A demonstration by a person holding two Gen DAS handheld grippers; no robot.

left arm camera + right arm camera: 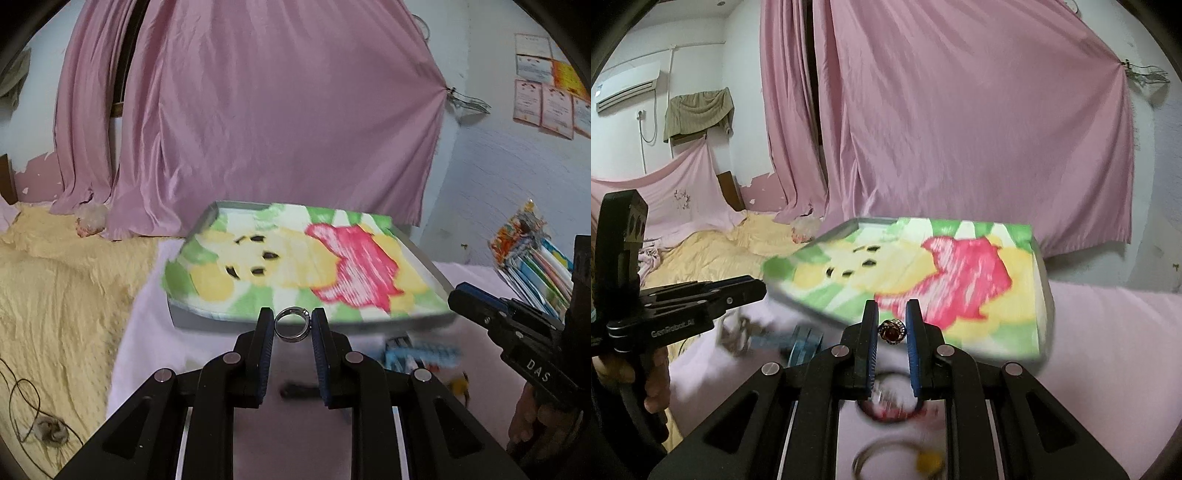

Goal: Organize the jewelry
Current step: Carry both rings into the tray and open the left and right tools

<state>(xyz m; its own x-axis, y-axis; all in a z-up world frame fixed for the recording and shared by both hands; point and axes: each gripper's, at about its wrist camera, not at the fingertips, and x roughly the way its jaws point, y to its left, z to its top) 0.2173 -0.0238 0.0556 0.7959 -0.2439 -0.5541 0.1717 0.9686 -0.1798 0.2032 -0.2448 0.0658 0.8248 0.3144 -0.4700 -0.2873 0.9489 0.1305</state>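
My left gripper (293, 325) is shut on a silver ring (292, 325), held in the air just before the near edge of a grey tray (192, 317) lined with a green, yellow and red cartoon towel. My right gripper (892, 330) is shut on a gold ring with a dark red stone (892, 331), also raised in front of the same tray (1043, 295). Blurred below the right fingers lie a dark bangle (890, 410) and a thin bangle with a yellow bead (897, 458). Each gripper shows in the other's view: the right gripper (458, 297) and the left gripper (757, 290).
A pink cloth (155, 350) covers the surface under the tray. Blue jewelry pieces (421, 352) and a dark item (299, 389) lie blurred on it. A yellow blanket (55, 295) spreads at left with a black cable. Booklets (532, 258) are stacked at right. Pink curtains hang behind.
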